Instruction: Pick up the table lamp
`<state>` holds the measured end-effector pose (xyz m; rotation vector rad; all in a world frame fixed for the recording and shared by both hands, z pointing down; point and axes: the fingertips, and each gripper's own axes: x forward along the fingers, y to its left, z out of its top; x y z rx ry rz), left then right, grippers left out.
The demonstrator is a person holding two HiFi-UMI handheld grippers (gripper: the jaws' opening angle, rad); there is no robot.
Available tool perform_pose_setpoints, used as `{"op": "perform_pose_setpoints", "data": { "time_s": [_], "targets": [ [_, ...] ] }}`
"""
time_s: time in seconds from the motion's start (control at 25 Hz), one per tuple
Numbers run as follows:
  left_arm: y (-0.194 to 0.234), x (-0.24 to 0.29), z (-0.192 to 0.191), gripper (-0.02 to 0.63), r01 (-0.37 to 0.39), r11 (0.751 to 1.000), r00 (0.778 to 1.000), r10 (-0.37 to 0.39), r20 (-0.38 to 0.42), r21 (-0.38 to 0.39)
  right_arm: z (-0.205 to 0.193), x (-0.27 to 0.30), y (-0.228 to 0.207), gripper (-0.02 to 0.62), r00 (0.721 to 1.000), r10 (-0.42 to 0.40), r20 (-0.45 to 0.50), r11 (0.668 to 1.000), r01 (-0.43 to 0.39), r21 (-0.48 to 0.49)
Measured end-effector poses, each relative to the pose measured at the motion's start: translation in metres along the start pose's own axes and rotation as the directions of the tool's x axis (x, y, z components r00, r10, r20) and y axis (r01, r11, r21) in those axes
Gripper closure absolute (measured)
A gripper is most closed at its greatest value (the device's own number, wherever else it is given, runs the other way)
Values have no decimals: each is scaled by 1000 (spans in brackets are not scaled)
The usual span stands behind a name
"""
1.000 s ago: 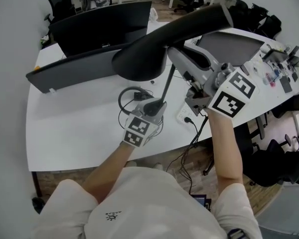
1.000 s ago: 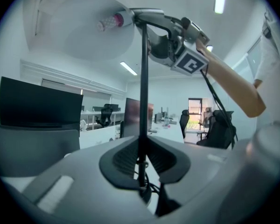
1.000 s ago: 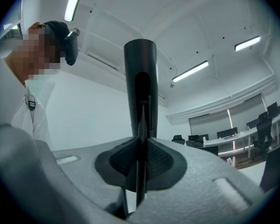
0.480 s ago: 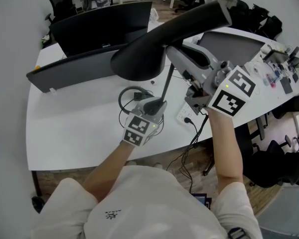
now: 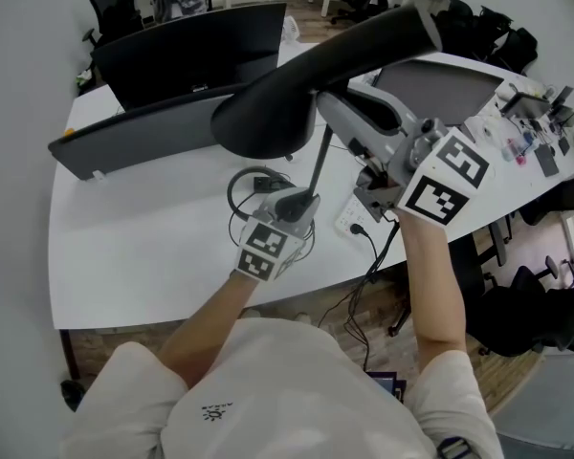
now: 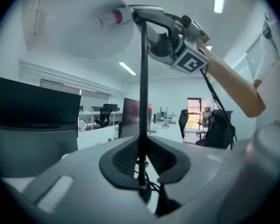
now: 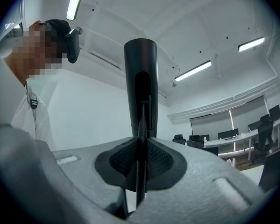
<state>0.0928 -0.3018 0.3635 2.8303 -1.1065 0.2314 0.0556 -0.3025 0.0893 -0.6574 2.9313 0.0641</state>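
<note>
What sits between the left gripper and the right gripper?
Only the thin black pole of the table lamp. It runs from the left gripper up to the right gripper, and both are clamped on it. Clearest in the left gripper view.

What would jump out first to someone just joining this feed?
The big black table lamp fills the middle of the head view, looming over the white table. The left gripper is clamped on its thin pole low down. The right gripper is clamped on a thin part just beneath the black tube.
</note>
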Motion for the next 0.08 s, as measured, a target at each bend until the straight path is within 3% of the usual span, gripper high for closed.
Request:
{"op": "perform_pose_setpoints", "data": {
  "time_s": [0.08],
  "targets": [
    [-3,-1,2,558,5,1000,1000,-5,3,0,0,-2,2,549,1000,-2,1,1000,2,-2]
  ]
}}
